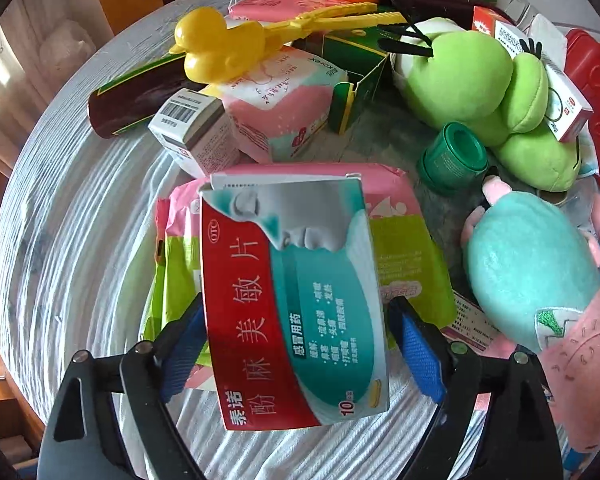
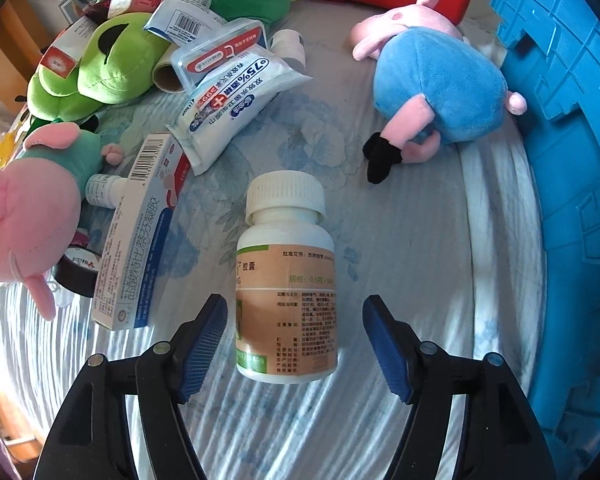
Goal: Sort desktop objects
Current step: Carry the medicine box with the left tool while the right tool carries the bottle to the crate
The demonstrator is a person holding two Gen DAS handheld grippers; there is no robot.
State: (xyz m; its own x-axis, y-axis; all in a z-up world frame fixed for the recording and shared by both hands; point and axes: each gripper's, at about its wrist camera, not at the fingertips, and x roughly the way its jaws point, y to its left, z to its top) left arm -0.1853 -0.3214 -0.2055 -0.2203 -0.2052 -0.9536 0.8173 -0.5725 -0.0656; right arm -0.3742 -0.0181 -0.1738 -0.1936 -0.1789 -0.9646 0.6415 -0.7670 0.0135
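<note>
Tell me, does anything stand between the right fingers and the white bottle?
Nothing visible does. The white bottle lies on the cloth between the open fingers of the right gripper, with clear gaps on both sides. The nearest thing, a long box, lies off to the picture's left.

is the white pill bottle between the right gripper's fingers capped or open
Capped. The white pill bottle lies on its side on the cloth, its ribbed white cap seated over the neck.

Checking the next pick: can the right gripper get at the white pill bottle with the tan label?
Probably yes. The white pill bottle with the tan label lies alone on the cloth between the right gripper's open jaws, pads clear of it on both sides.
</note>
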